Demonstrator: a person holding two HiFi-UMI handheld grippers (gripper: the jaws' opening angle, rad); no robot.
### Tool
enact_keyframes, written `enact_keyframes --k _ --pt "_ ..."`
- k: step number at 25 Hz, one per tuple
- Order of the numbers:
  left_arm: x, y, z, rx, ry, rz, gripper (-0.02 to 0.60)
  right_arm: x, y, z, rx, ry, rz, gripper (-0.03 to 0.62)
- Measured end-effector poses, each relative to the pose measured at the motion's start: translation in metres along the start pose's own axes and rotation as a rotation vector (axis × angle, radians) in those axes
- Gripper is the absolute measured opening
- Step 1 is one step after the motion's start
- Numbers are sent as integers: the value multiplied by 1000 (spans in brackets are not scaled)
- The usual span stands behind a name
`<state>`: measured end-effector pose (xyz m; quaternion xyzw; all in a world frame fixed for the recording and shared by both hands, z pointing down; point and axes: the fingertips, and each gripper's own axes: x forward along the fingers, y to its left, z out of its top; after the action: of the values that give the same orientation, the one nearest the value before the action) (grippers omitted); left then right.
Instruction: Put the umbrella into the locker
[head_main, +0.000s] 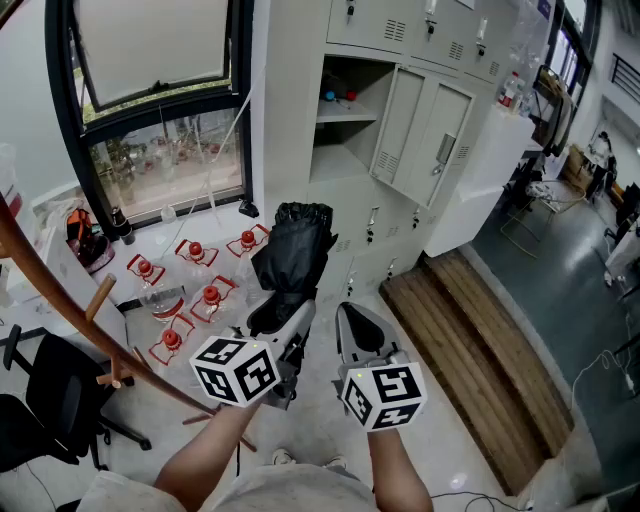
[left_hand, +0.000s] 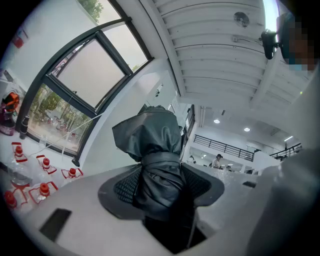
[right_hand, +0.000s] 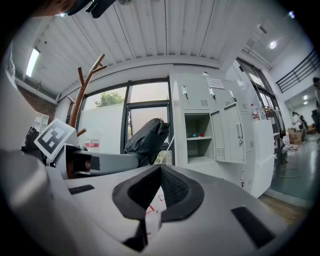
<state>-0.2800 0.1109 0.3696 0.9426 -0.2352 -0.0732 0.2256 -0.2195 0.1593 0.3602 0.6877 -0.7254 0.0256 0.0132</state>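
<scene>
A folded black umbrella (head_main: 292, 250) stands upright between the jaws of my left gripper (head_main: 283, 312), which is shut on its lower part. In the left gripper view the umbrella (left_hand: 155, 165) fills the gap between both pads (left_hand: 125, 186). My right gripper (head_main: 352, 320) hangs just to the right of it, shut with nothing inside; its pads (right_hand: 172, 187) meet at the tips. The white locker (head_main: 345, 110) is ahead with one compartment open and its door (head_main: 425, 135) swung to the right. From the right gripper view the open locker (right_hand: 199, 137) and the umbrella (right_hand: 147, 136) both show.
Several red-capped bottles in red frames (head_main: 195, 290) lie on the floor below the window (head_main: 160, 90). A wooden coat rack (head_main: 60, 290) and a black chair (head_main: 50, 400) stand at the left. A wooden step (head_main: 480, 350) runs along the right.
</scene>
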Motion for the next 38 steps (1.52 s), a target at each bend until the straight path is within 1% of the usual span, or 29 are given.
enact_keyframes --k 4,9,11,15,19,24,28,32,38 --pt "0 2 3 -1 -1 -3 241 2 2 0 6 -4 0 3" --pt "2 5 4 -5 3 -12 241 5 1 3 42 -27 -6 3" --pt "5 6 4 -7 5 -17 241 8 -1 4 33 -26 -7 3" --pt "13 8 2 -12 12 -22 241 15 -4 0 -14 9 -6 3" --pt "24 12 1 -16 18 -21 241 23 -12 -1 -13 11 6 3" --pt "52 18 1 -7 21 -7 241 40 -39 0 -13 0 12 3" --pt "84 17 4 3 12 11 241 58 -63 7 -42 -4 53 3" --pt "117 14 10 17 -6 29 241 75 -94 18 -49 -22 84 3" --pt "162 17 11 -1 -21 83 241 94 -139 20 -53 -20 122 3"
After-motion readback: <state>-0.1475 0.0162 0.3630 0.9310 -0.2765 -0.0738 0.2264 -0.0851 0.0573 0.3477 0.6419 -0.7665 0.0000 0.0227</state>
